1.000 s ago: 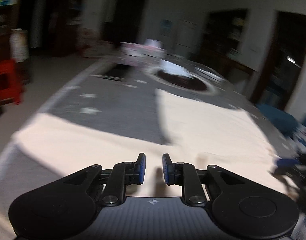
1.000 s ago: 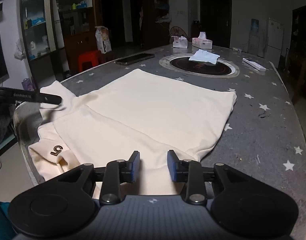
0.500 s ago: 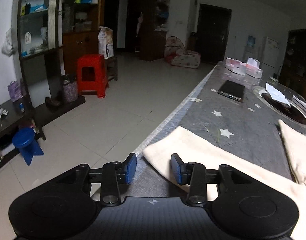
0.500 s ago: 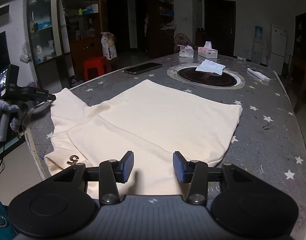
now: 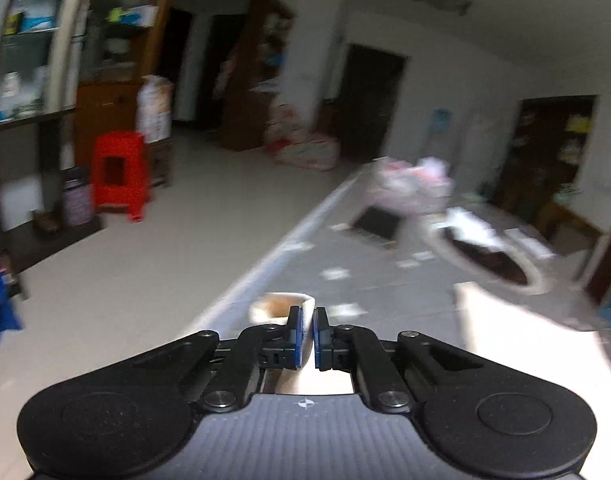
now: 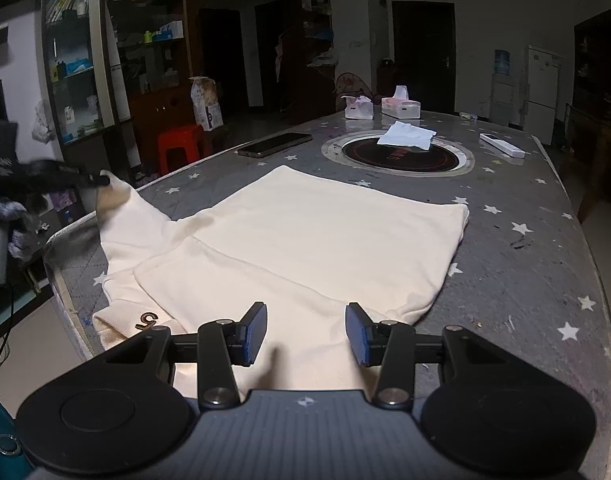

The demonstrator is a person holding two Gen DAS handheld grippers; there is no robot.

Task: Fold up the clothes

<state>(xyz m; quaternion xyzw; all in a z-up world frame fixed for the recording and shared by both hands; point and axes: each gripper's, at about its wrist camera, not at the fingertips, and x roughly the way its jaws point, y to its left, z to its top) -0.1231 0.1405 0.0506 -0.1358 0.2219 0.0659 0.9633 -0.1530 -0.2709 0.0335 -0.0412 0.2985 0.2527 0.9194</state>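
A cream sweatshirt lies spread on the grey star-patterned table. My left gripper is shut on the cuff of its left sleeve and holds it lifted above the table edge; the right wrist view shows that gripper at the far left with the sleeve rising to it. My right gripper is open and empty, just above the near part of the sweatshirt. A sleeve with a dark "5" mark lies folded at the near left.
A phone, two tissue boxes, a white cloth on a round inset burner and a white remote lie at the table's far end. A red stool and shelves stand on the floor left.
My left gripper has closed on the sleeve cuff and lifted it off the table edge. My right gripper has opened wider and stayed over the near part of the sweatshirt.
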